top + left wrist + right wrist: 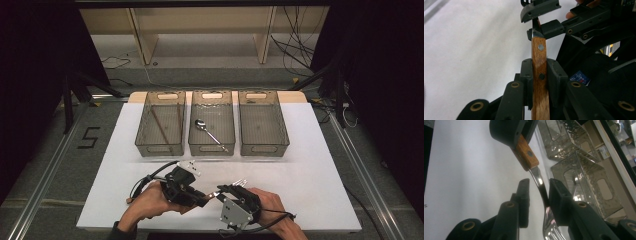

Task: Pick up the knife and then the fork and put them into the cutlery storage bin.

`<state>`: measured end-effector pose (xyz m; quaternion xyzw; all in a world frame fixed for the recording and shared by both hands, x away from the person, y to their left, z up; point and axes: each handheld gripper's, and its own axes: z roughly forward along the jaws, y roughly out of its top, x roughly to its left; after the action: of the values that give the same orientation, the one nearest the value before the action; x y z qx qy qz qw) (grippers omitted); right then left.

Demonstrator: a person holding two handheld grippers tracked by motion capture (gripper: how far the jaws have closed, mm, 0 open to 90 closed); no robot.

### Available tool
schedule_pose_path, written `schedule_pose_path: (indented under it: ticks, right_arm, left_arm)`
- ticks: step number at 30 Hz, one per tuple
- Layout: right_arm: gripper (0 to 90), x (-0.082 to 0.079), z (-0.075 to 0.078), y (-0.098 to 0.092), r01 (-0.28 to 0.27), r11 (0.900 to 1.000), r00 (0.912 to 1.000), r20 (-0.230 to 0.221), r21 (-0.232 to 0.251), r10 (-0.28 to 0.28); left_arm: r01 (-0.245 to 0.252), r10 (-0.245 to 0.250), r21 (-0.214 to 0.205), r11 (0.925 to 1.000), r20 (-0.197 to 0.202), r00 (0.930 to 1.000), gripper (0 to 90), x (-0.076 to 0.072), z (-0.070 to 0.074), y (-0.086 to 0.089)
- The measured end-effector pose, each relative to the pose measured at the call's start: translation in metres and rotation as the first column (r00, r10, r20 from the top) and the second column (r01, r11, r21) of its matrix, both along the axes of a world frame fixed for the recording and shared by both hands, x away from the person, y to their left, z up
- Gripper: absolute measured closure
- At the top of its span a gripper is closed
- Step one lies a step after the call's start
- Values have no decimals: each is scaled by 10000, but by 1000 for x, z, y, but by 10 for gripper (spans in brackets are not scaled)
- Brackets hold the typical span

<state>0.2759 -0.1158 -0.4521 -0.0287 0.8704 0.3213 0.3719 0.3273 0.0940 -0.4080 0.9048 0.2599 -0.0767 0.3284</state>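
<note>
1. two hand-held grippers low on one white table [310,150], close together near its front edge, each carried by one hand.
2. one fork with a wooden handle [539,75] and a metal neck [541,183], bridging the two grippers above the table.
3. left gripper [204,198]: jaws pressed together on the wooden handle, one pad on each flat side, as seen in the left gripper view; two rivets visible on the wood there.
4. right gripper [220,191]: jaws standing on either side of the metal neck in the right gripper view, one pad just beside or touching the metal, the other apart from it with a gap; firm pinch not confirmed.
5. fork tines [552,232] low in the right gripper view, near that gripper's body; tips [241,182] also poking out above the right gripper in the high view.
6. three clear plastic bins side by side at the far half of the table: left bin [145,145], middle bin [192,145], right bin [285,142].
7. two brown chopsticks [161,127] lying in the left bin.
8. one metal spoon [210,132] lying diagonally in the middle bin.
9. one black mark shaped like a five [89,137] on the grey floor left of the table.
</note>
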Motion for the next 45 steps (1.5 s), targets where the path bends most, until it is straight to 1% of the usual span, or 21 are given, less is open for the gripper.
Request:
schedule_pose_path:
  ticks: [1,2,4,5,7,8,12,15,17,22,27,28,30,31,32,33,36,37,41,43,45]
  right_arm:
    - [724,1,0,-1,-168,9997,9997,192,-168,171]
    - [735,-1,0,0,17,10000,10000,57,-22,-17]
    - [759,-1,0,0,-66,10000,9999,99,-61,66]
    - [772,-1,0,0,-41,10000,9998,180,-90,43]
    - [791,1,1,-1,-325,9992,9984,448,-235,335]
    - [796,0,1,-1,-229,9995,9990,381,-212,237]
    - [827,-2,0,0,-357,9975,9950,905,-604,411]
    - [869,-3,-2,1,-353,9957,9945,953,-856,434]
    - [884,-3,-1,1,-379,9962,9946,934,-784,452]
    - [887,-2,0,-1,-428,9941,9954,812,-997,510]
    - [888,1,2,-5,-231,9969,9978,610,-755,277]
    - [888,3,4,-7,-303,9954,9978,556,-904,354]
    - [887,5,5,-9,-206,9968,9986,461,-766,242]
    - [887,5,5,-10,-129,9977,9994,305,-667,150]
    - [888,5,6,-11,193,9984,9998,30,-537,-192]
    - [888,7,7,-13,246,9981,9997,-36,-556,-249]
    - [887,14,9,-22,517,9977,9982,-284,-439,-530]
    - [888,17,9,-25,716,9972,9966,-394,-234,-724]
    - [888,28,15,-39,1270,9919,9893,-726,0,-1267]
    - [887,33,19,-46,1588,9871,9829,-974,202,-1561]
    - [888,40,23,-51,1895,9808,9747,-1294,470,-1821]
  left_arm:
    - [2,-2,20,10000,1,10000,761,0,0,0]
    - [-6,6,6,10000,-7,10000,760,0,-1,0]
    - [9,-9,35,10000,-23,10000,760,0,-1,0]
    - [-4,4,6,10000,-38,10000,760,0,-1,0]
    - [5,-5,-32,10000,-52,10000,760,0,-1,0]
    - [5,-6,-51,10000,-64,10000,760,0,-1,0]
    - [-5,2,-149,9999,-198,9998,756,2,-1,2]
    - [-126,119,-341,9993,-200,9997,748,3,0,4]
    - [-143,137,-380,9992,-160,9998,743,3,1,5]
    - [-429,423,-725,9964,-102,9991,614,4,6,9]
    - [-773,798,-969,9923,221,9966,481,4,14,17]
    - [-896,934,-1060,9903,317,9951,465,5,16,19]
    - [-1150,1218,-1208,9860,505,9913,409,6,19,24]
    - [-1323,1409,-1357,9819,555,9885,377,6,21,26]
    - [-1378,1486,-1487,9792,640,9868,358,7,22,28]
    - [-1433,1564,-1632,9761,704,9852,340,7,24,30]
    - [-1750,1965,-1927,9655,988,9755,284,9,28,39]
    - [-1853,2092,-1962,9629,1090,9718,270,9,28,42]
    - [-2339,2687,-2308,9445,1327,9540,241,12,28,54]
    - [-2544,2967,-2486,9346,1501,9431,232,13,27,58]
    - [-2677,3137,-2509,9303,1658,9349,226,13,25,61]
